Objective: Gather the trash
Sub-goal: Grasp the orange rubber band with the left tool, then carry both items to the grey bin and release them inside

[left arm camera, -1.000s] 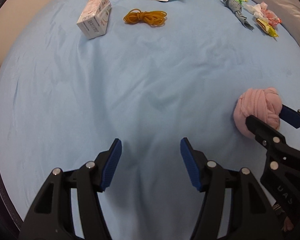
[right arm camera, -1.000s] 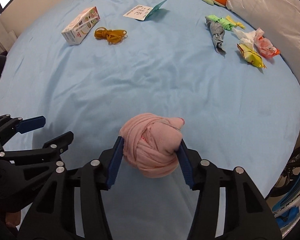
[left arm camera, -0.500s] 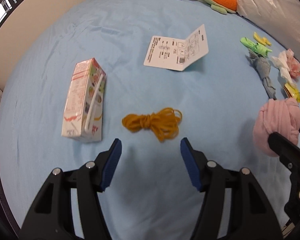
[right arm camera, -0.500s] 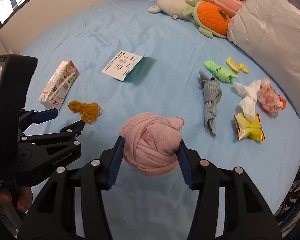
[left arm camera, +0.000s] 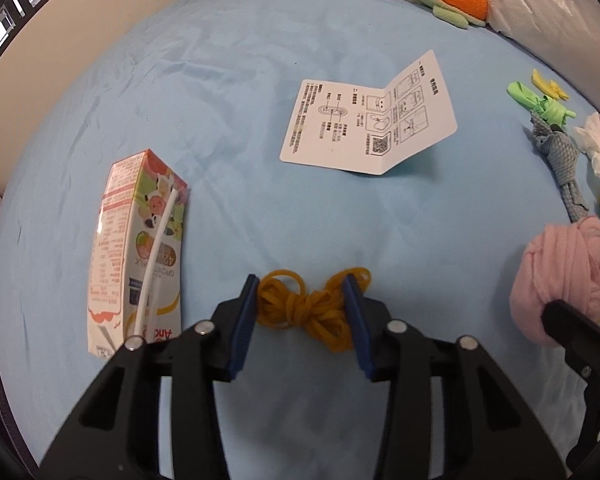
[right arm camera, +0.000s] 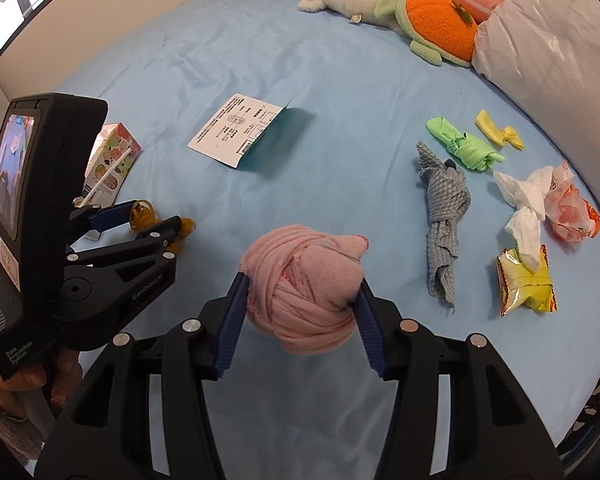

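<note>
Furthest to my left on the blue bedsheet [left arm camera: 260, 128] lies the milk carton [left arm camera: 140, 248] on its side, a white straw across its face, just beside my left gripper [left arm camera: 302, 312]. That gripper is down at the sheet with its blue pads either side of the tangle of orange rubber bands [left arm camera: 312, 308]: the bundle sits right between the fingers, which stand partly apart around it. From my left camera a few loops spill past the right-hand pad, and I cannot tell whether the pads are pressing the bands. From my right camera the same gripper [right arm camera: 156, 220] shows side-on, with bands showing beside each fingertip.

Beyond the bands, further up the bed, a folded instruction leaflet [left arm camera: 368, 120] stands half open like a tent, well apart from both tools.

My right gripper [right arm camera: 300, 296] is clamped on a pink balled-up cloth [right arm camera: 304, 284], the pads squeezing its two sides and holding it above the sheet.

To the right of that lie a grey quilted rag [right arm camera: 444, 208], a green knotted cloth [right arm camera: 460, 144] and a yellow one [right arm camera: 498, 130], then crumpled white tissue [right arm camera: 524, 200], an orange-pink wrapper [right arm camera: 572, 212] and a yellow snack packet [right arm camera: 526, 284]. A plush turtle [right arm camera: 428, 20] rests at the head of the bed beside a white plastic bag [right arm camera: 552, 36].
</note>
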{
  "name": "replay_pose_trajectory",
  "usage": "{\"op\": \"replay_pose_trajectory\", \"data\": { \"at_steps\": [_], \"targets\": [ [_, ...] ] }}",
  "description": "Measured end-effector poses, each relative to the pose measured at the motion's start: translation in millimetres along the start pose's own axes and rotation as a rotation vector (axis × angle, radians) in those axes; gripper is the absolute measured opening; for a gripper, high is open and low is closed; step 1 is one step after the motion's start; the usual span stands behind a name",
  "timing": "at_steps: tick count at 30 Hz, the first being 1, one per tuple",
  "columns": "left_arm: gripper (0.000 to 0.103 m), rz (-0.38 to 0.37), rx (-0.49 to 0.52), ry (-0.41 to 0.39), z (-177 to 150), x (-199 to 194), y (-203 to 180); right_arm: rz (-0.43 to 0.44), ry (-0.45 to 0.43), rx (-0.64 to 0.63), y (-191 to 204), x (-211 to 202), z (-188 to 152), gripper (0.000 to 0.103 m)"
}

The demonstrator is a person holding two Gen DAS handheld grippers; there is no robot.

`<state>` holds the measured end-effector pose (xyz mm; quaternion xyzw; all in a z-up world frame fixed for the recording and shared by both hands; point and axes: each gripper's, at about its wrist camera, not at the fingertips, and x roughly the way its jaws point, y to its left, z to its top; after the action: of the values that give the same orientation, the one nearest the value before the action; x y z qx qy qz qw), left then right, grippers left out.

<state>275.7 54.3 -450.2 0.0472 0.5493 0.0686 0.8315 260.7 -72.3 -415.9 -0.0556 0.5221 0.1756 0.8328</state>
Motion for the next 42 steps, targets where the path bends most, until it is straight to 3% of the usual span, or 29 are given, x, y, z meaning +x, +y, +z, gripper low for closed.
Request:
{"op": "replay_pose_trajectory", "data": {
  "at_steps": [2, 6, 21, 27, 42],
  "targets": [
    [0.021, -0.007, -0.002, -0.006, 0.3, -4.3, -0.1, 0.000, 0.001, 0.001, 0.2, 0.2, 0.7, 0.050],
    [0.007, -0.015, 0.007, -0.024, -2.4, -18.1, -1.2, -0.002, -0.004, 0.005, 2.2, -6.2, -1.2, 0.050],
    [0.007, -0.055, 0.021, -0.040, -24.5, -47.0, 4.8, -0.018, -0.025, 0.047, 5.7, -34.8, -25.0, 0.050],
    [0.009, -0.089, 0.022, -0.002, -31.2, -42.1, 3.8, -0.022, -0.024, 0.064, 3.0, -39.1, -30.3, 0.050],
    [0.006, -0.128, 0.036, -0.049, -40.4, -74.8, 2.6, -0.039, -0.043, 0.090, -2.9, -54.9, -38.2, 0.050]
  ]
}}
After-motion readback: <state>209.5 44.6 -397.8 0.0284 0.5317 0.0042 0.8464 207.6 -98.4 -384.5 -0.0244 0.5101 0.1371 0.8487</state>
